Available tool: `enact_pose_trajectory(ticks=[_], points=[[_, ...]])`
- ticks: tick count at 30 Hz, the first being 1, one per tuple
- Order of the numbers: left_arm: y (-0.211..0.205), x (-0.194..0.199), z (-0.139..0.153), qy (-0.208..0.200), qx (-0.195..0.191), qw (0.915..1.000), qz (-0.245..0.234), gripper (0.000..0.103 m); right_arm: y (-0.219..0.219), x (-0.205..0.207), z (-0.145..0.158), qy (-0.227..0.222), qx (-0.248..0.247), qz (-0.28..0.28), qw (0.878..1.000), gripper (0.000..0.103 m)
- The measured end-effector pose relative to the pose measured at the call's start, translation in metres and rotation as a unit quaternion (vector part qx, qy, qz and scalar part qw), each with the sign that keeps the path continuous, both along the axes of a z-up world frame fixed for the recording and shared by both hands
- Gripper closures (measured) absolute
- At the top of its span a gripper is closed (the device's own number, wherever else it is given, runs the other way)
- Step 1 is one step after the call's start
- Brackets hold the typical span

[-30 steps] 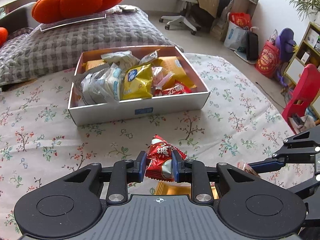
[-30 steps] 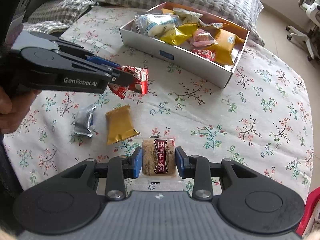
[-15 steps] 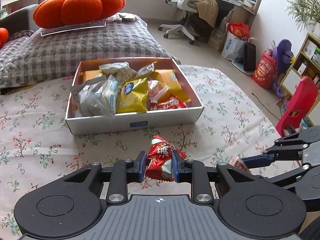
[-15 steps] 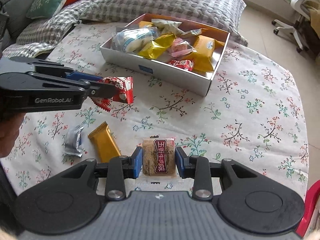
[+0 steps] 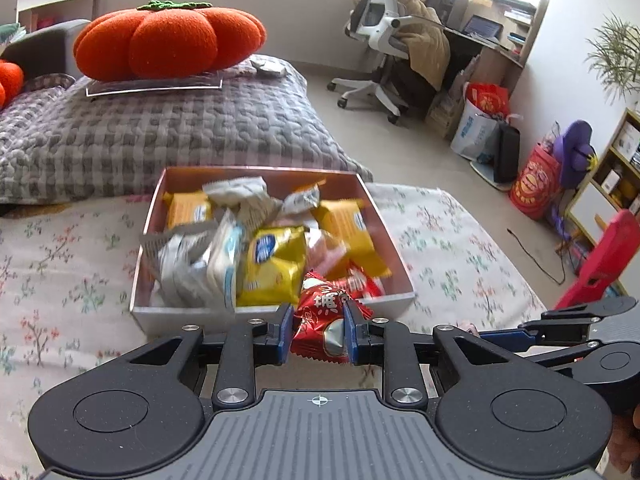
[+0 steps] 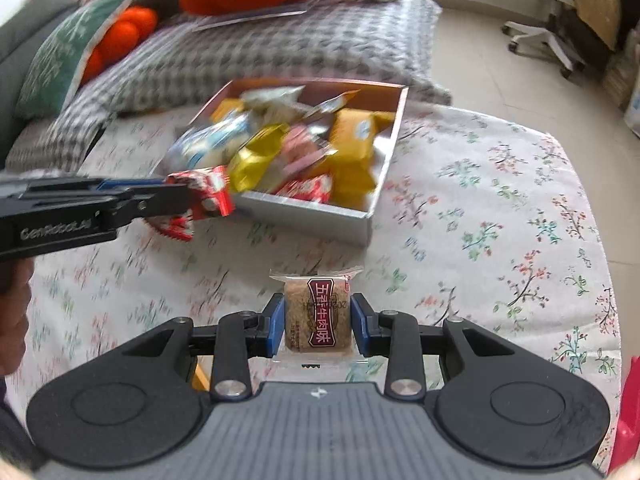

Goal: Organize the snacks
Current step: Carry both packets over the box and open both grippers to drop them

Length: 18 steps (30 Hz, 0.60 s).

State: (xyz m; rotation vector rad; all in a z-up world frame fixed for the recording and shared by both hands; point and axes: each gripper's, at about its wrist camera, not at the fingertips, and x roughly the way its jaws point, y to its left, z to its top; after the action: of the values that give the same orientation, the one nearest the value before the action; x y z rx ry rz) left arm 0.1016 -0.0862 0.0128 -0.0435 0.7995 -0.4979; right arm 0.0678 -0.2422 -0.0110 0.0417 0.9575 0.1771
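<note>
A white cardboard box (image 5: pixel 188 314) (image 6: pixel 304 212) holding several snack packets stands on the floral cloth. My left gripper (image 5: pixel 316 330) is shut on a red snack packet (image 5: pixel 320 320) and holds it in the air at the box's near wall; it also shows in the right wrist view (image 6: pixel 200 196) with my left gripper (image 6: pixel 176 200). My right gripper (image 6: pixel 318 326) is shut on a clear-wrapped brown cake with a dark red label (image 6: pixel 318 314), held above the cloth short of the box. Its arm shows at the right of the left wrist view (image 5: pixel 560 328).
A grey checked quilt (image 5: pixel 160 136) with an orange pumpkin cushion (image 5: pixel 168 40) lies behind the box. An office chair (image 5: pixel 384 40), bags and shelves stand on the floor to the right. A green cushion (image 6: pixel 68 52) lies at far left.
Both grippers have moved forward toward the box with their snacks still held. The red packet now hangs at the box's near wall. The loose gold and silver packets have dropped out of view.
</note>
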Motion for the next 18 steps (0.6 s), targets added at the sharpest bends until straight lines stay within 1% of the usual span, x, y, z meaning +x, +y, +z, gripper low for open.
enact_pose_trajectory(ticks=[5, 8, 11, 15, 18], points=[[-0.009, 0.019, -0.005, -0.003, -0.001, 1.0, 0.002, 0.079, -0.012, 0.018, 0.002, -0.021, 0.024, -0.037, 0.999, 0.072], [-0.014, 0.027, -0.012, 0.0, 0.008, 1.0, 0.006, 0.079, -0.019, 0.029, 0.003, -0.034, 0.039, -0.054, 0.997, 0.072], [-0.016, 0.035, -0.016, -0.003, 0.006, 0.9999, 0.009, 0.079, -0.025, 0.041, 0.005, -0.045, 0.061, -0.069, 0.995, 0.072], [-0.019, 0.043, -0.018, -0.015, 0.006, 0.9998, 0.009, 0.079, -0.033, 0.058, 0.003, -0.052, 0.108, -0.085, 0.989, 0.072], [-0.022, 0.047, -0.024, -0.014, 0.006, 0.9999, 0.002, 0.079, -0.031, 0.065, 0.0, -0.054, 0.121, -0.089, 0.987, 0.072]])
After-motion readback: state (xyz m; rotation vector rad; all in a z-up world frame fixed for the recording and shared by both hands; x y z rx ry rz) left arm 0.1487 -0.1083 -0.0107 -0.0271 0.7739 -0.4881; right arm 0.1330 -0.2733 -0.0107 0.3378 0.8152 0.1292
